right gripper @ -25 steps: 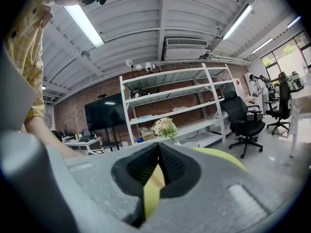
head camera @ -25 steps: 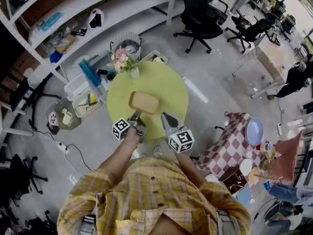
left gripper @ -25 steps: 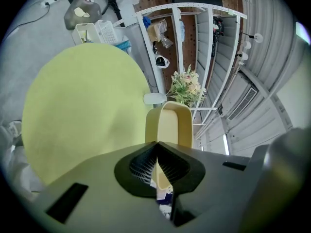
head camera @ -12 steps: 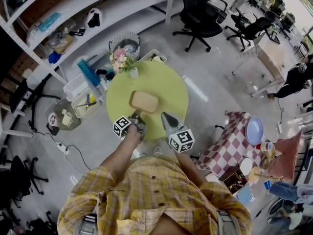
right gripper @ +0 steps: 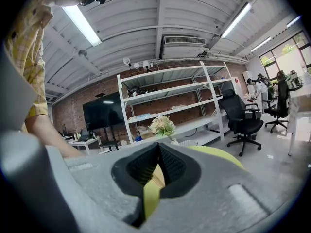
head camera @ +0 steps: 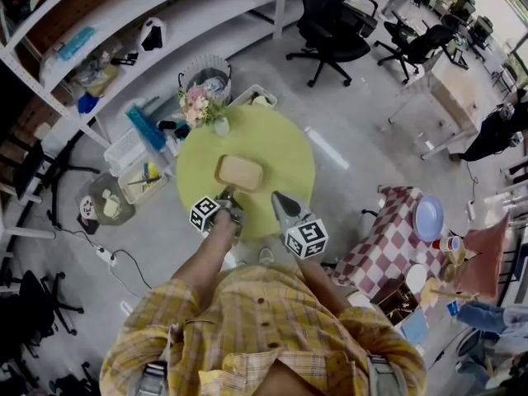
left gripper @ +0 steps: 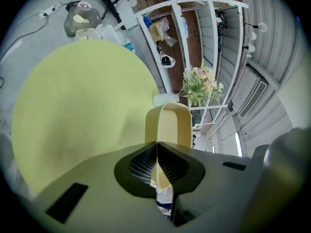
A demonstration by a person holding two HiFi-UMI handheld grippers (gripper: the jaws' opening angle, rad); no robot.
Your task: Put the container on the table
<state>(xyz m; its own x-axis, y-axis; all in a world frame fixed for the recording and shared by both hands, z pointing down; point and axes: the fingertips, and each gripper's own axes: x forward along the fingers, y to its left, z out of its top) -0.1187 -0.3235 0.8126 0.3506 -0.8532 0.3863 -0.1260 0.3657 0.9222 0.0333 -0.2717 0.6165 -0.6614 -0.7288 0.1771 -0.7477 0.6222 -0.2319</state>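
Head view looks steeply down on a round yellow-green desk (head camera: 280, 151), with a shallow tan rectangular container (head camera: 239, 172) lying near its middle, long side across the picture. The left gripper (head camera: 228, 198) reaches in from the desk's near edge and meets the container's near rim, its marker cube just behind it. The right gripper (head camera: 279, 198) sits over the near edge of the desk, beside the container but apart from it. A bunch of pink and white flowers in a small white vase (head camera: 198, 106) stands at the desk's far left edge. Below, the person's yellow plaid shirt (head camera: 264, 328) fills the lower part of the picture, and a black office chair (head camera: 330, 19) stands on the grey floor beyond the desk. In the left gripper view, the left gripper (left gripper: 156, 145) is clenched on the near wall of the container (left gripper: 170, 123), which stretches away from the jaws over the desk (left gripper: 82, 110) towards the flowers (left gripper: 199, 84). In the right gripper view, the right gripper (right gripper: 157, 147) has its jaws pressed together with nothing held; the desk (right gripper: 218, 154) shows past them, the flowers (right gripper: 162, 125) and the chair (right gripper: 240, 118) further off.
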